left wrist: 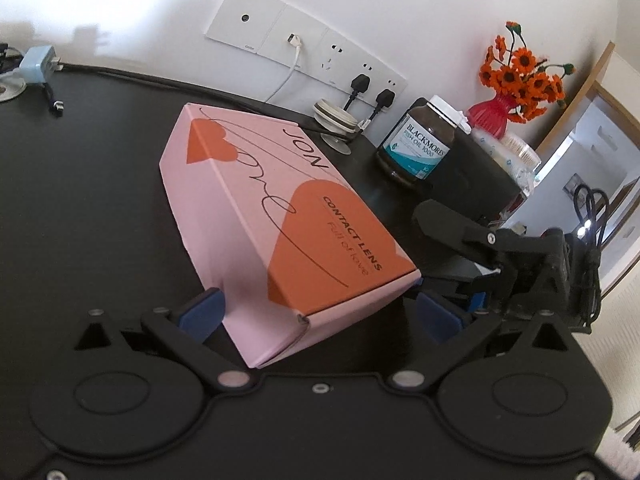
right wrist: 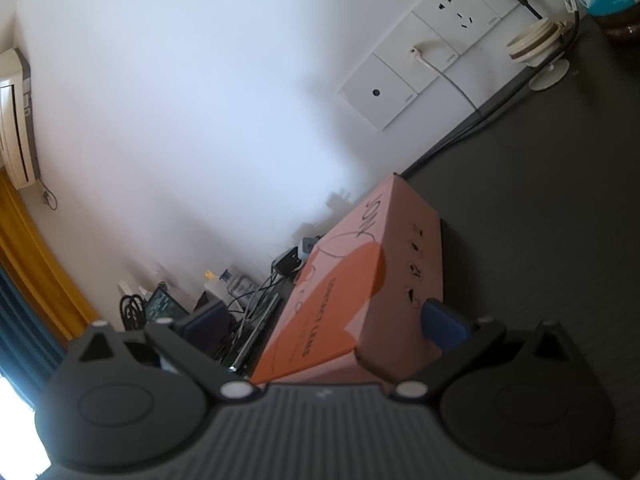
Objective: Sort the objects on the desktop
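Left wrist view: pink orange-hearted box [left wrist: 280, 216] between wide-spread left hand-held gripper [left wrist: 320, 314] fingers, ungrasped.

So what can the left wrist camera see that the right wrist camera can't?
Only the left wrist view shows the orange flowers in a red vase and the right gripper.

Only the right wrist view shows the air conditioner, the yellow curtain and a cable clutter.

Both show the pink box, the wall sockets and the fish oil bottle.
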### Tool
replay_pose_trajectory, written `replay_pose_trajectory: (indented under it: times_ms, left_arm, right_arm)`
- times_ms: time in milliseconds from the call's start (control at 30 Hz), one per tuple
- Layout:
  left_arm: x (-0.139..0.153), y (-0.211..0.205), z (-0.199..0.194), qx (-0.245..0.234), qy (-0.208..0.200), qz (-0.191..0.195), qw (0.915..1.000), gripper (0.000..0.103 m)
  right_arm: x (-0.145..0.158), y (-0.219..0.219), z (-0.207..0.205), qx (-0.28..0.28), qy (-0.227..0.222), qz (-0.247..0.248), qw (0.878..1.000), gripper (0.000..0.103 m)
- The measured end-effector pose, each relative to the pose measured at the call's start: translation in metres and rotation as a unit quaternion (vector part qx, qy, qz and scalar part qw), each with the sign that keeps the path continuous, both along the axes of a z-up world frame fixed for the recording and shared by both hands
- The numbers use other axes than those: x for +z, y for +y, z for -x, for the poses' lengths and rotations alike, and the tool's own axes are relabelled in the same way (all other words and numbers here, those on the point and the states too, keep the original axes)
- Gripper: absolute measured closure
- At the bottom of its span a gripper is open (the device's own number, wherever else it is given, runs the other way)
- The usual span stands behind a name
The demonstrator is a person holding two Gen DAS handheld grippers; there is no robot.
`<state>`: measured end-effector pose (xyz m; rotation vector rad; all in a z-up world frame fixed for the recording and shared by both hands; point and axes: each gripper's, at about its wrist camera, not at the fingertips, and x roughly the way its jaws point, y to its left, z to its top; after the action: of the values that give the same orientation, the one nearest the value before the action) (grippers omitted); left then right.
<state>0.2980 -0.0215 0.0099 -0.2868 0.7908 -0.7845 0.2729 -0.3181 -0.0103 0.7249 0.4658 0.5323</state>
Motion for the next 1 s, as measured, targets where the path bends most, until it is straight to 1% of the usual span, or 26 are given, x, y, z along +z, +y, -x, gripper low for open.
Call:
replay_pose_trajectory:
  times_ms: [233, 400, 567, 600, 700, 800, 900, 1000]
  left_arm:
    - [0.000, -0.005, 0.005, -0.008, -0.011, -0.021, 0.9997, 0.000]
    - [-0.001, -0.007, 0.007, -0.021, -0.012, -0.024, 0.9994, 0.000]
    - [-0.002, -0.017, 0.015, -0.039, -0.030, -0.047, 0.9976, 0.000]
    - [-0.002, -0.018, 0.016, -0.047, -0.031, -0.046, 0.9974, 0.000]
    - [-0.002, -0.021, 0.020, -0.067, -0.034, -0.042, 0.9963, 0.000]
    - [-0.001, -0.022, 0.023, -0.068, -0.045, -0.046, 0.9956, 0.000]
    - [0.002, -0.016, 0.022, -0.057, -0.051, -0.032, 0.9966, 0.000]
    - [0.007, -0.005, 0.020, -0.029, -0.057, -0.016, 0.9978, 0.000]
  right_arm:
    - [0.000, 0.002, 0.000, -0.001, -0.002, 0.001, 1.000, 0.001]
    - [-0.001, 0.000, 0.002, -0.006, -0.006, 0.001, 1.000, 0.001]
    - [0.000, -0.003, 0.005, -0.020, -0.006, 0.007, 1.000, 0.001]
    - [0.000, -0.004, 0.006, -0.023, -0.006, 0.007, 1.000, 0.001]
    - [-0.002, -0.012, 0.010, -0.041, -0.011, -0.015, 0.999, 0.001]
    - [-0.004, -0.018, 0.014, -0.055, -0.016, -0.030, 0.998, 0.001]
    - [-0.003, -0.018, 0.015, -0.060, -0.016, -0.025, 0.998, 0.001]
    - [-0.003, -0.019, 0.016, -0.068, -0.016, -0.025, 0.997, 0.001]
